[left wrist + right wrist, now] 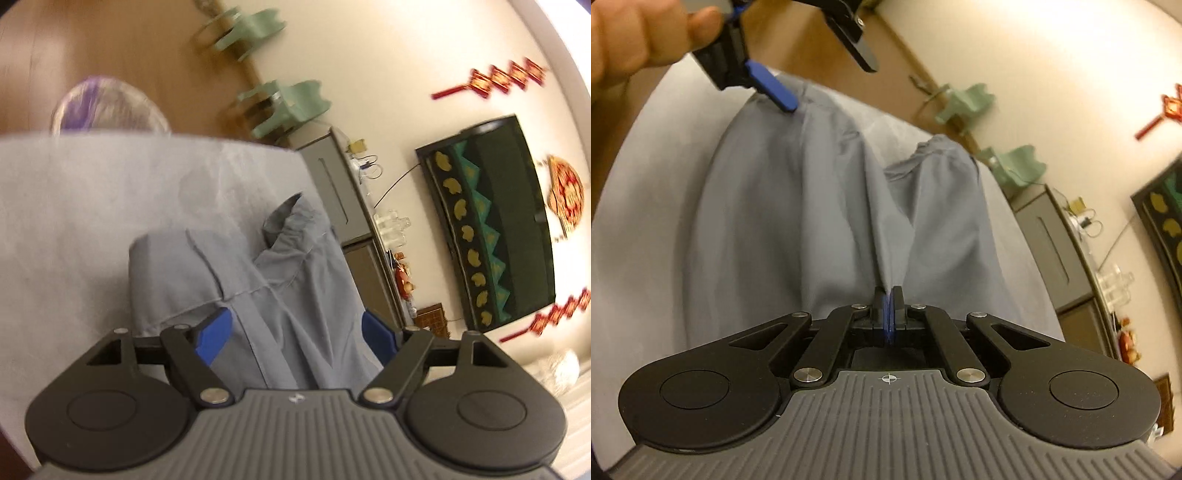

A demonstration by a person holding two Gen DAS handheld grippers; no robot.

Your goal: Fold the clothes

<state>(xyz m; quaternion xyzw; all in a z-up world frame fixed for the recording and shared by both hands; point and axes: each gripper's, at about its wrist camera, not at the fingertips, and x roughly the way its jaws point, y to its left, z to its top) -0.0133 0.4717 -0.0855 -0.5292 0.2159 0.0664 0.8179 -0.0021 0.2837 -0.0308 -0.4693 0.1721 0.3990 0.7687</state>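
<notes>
Grey cotton, thin and limp: the garment (827, 206) lay spread across the pale-covered counter (646, 206), rumpled into long ridges, with one puckered end standing up toward two o'clock in the right wrist view.

The right gripper (888, 295) had its fingers (897, 295) pressed fully together on a pinch of that cloth at the garment's near edge, and a taut crease ran from the pinch toward twelve o'clock. The left gripper (827, 66) hung over the far end of the garment at about eleven o'clock, its blue pads wide apart and holding nothing; in its own view the cloth (280, 295) lay between and beneath the pads without being clamped. The person's hand (635, 40) wrapped the left handle at ten o'clock.

To do this step well, I judged, the left fingers should close on an edge matching the one the right held, so both corners travel together; a single-layer pinch would let the fabric sag and skew the fold. Keeping the two grips level and the cloth lightly tensioned should give a straight crease.

Both tools pointed downward at the counter, the right more steeply. Blur in the left wrist view hid the finer detail of seams.
</notes>
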